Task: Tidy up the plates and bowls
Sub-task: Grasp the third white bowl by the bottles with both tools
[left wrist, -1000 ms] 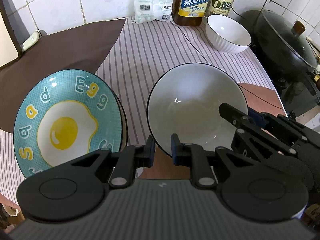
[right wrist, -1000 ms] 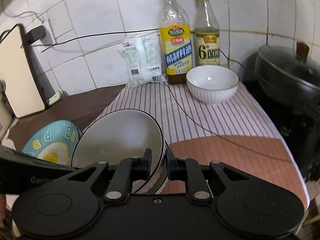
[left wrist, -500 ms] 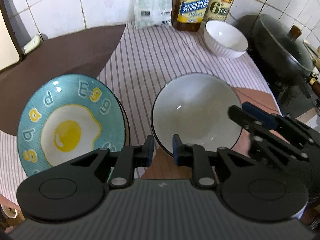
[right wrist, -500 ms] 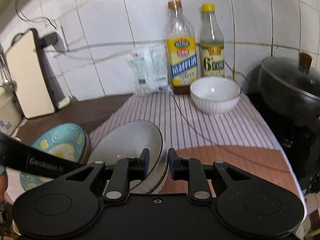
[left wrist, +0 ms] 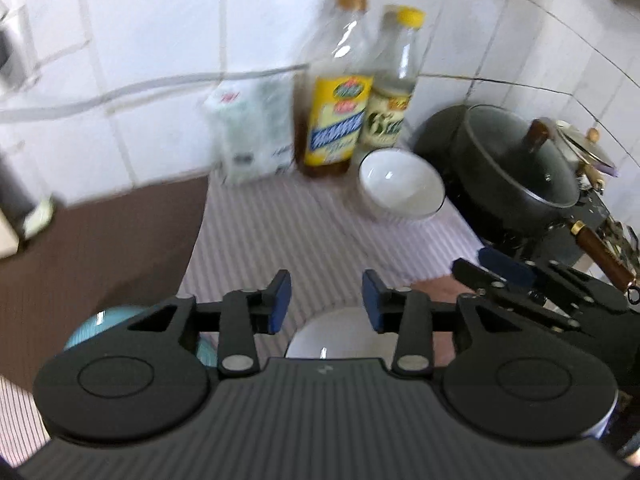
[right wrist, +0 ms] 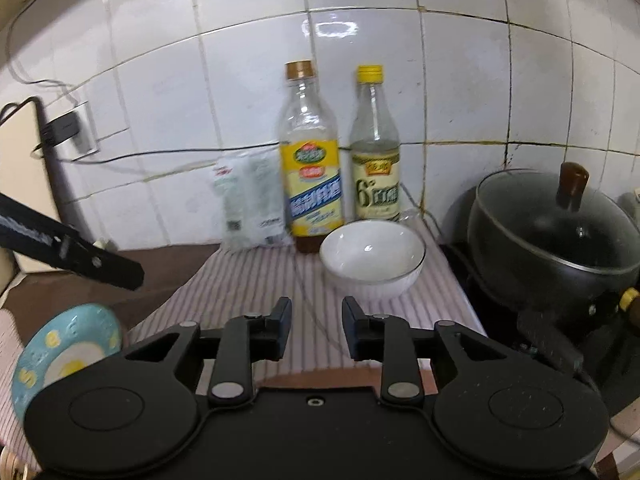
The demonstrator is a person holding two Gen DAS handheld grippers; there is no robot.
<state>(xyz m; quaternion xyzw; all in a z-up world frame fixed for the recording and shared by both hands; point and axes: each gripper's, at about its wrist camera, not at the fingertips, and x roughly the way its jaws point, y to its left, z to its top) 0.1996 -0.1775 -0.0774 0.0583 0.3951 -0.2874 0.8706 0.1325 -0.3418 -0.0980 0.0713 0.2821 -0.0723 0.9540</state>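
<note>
Two bottles stand side by side at the tiled wall (right wrist: 160,92): yellow-label bottle (right wrist: 311,168) on the left, yellow-cap bottle (right wrist: 375,152) on the right. White packet (right wrist: 248,204) leans on the wall just left of them. Striped cloth (right wrist: 248,280) covers the desk; black lidded pot (right wrist: 552,228) on the stove, right.

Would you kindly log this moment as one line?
left gripper: opening, empty | right gripper: opening, empty | egg plate: on cloth | small white bowl: by bottles
</note>
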